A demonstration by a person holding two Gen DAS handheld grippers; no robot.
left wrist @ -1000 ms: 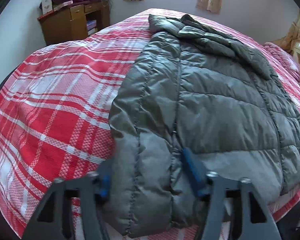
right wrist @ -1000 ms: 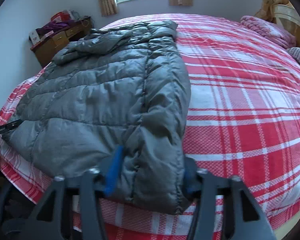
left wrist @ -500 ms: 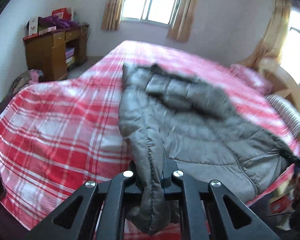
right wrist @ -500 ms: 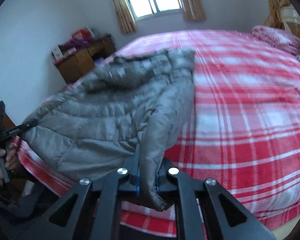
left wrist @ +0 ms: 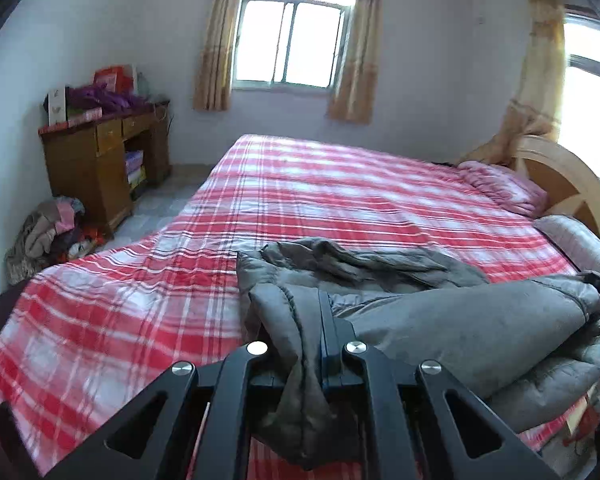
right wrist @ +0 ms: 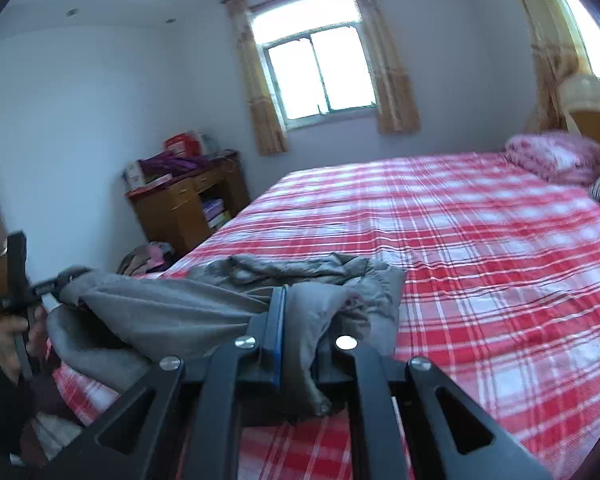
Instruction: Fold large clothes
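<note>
A grey quilted puffer jacket [left wrist: 460,320] lies bunched at the near edge of a bed with a red plaid cover [left wrist: 320,200]. My left gripper [left wrist: 304,344] is shut on one hem corner and holds it up. My right gripper [right wrist: 300,332] is shut on the other hem corner of the jacket [right wrist: 172,308]. The hem is stretched between the two. The far part of the jacket rests crumpled on the bed. The left gripper also shows at the left edge of the right wrist view [right wrist: 56,282], held by a hand.
A wooden desk [left wrist: 104,160] with boxes and clothes on top stands by the left wall. A pile of clothes [left wrist: 48,236] lies on the floor beside it. Pillows [left wrist: 504,188] and a wooden headboard [left wrist: 568,180] are at the right. A window [left wrist: 292,52] is in the far wall.
Both grippers closed on the jacket's hem corners, then lifted and pulled it back toward the near edge of the bed. The jacket went from lying flat to bunched and raised.
</note>
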